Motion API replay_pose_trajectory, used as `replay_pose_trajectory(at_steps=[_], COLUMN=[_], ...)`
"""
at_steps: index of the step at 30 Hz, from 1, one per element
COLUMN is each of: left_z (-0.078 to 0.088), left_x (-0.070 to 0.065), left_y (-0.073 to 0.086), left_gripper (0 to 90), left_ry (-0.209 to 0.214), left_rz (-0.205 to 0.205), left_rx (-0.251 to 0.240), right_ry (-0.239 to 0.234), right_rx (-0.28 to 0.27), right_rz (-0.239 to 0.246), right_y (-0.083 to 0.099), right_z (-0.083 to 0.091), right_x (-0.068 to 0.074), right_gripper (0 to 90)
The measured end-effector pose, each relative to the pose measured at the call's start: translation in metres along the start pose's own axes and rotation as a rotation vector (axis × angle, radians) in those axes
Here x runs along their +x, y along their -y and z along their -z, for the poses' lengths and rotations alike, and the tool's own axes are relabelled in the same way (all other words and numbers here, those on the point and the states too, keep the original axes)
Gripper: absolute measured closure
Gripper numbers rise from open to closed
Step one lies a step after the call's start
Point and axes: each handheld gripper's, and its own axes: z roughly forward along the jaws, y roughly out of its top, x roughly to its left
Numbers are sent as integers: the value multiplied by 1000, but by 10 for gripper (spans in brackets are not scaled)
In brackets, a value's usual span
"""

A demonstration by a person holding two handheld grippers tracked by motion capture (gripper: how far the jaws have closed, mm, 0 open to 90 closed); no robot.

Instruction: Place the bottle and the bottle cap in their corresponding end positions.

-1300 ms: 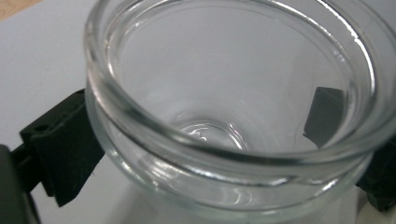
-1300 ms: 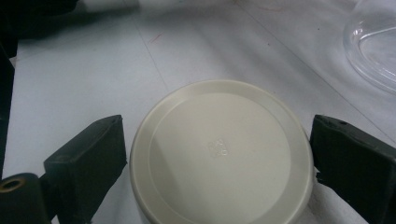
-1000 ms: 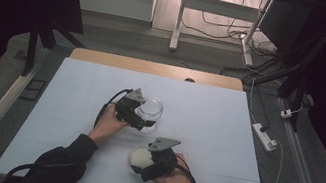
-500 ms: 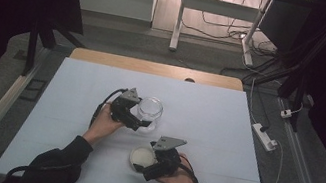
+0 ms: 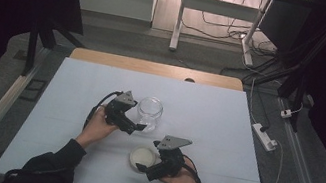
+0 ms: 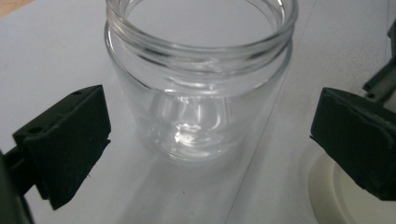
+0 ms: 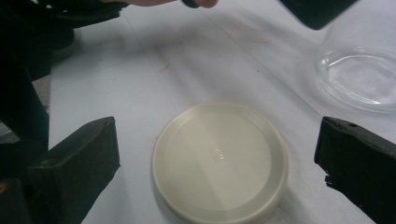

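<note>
An empty clear glass jar (image 5: 149,112) (image 6: 201,93) stands upright and lidless on the white table. My left gripper (image 5: 138,118) (image 6: 210,140) is open, with one jaw on each side of the jar's lower body and a gap on both sides. A round cream lid (image 5: 143,157) (image 7: 218,161) lies flat nearer the person. My right gripper (image 5: 148,158) (image 7: 215,158) is open around the lid, jaws wide apart and clear of its rim. The jar's base (image 7: 359,79) shows at the upper right of the right gripper view.
The white table cover (image 5: 69,120) has a wooden strip (image 5: 155,68) along its far edge. A power strip (image 5: 265,136) lies on the floor to the right. The left gripper's jaw (image 7: 317,11) hangs just beyond the lid.
The left gripper has drawn back slightly from the jar toward the person. The right gripper has shifted a little to the right beside the lid. Jar and lid have not moved.
</note>
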Motion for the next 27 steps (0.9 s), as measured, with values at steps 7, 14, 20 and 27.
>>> replay_pose_trajectory(at_steps=[7, 14, 20, 27], left_z=[10, 22, 31, 41], left_x=[-11, -19, -26, -38], left_y=[1, 7, 9, 10], left_gripper=[0, 0, 0, 0], left_ry=[-4, 0, 23, 41], left_rz=[-8, -12, -1, -11], left_rx=[-7, -13, -37, -37], right_ry=[20, 49, 64, 66], right_rx=[-19, -42, -48, -54], right_rz=[-1, -7, -5, 2], right_y=[-1, 0, 1, 0], right_z=[7, 16, 23, 27], right_x=[-2, -6, -10, -10], right_gripper=[1, 0, 0, 0])
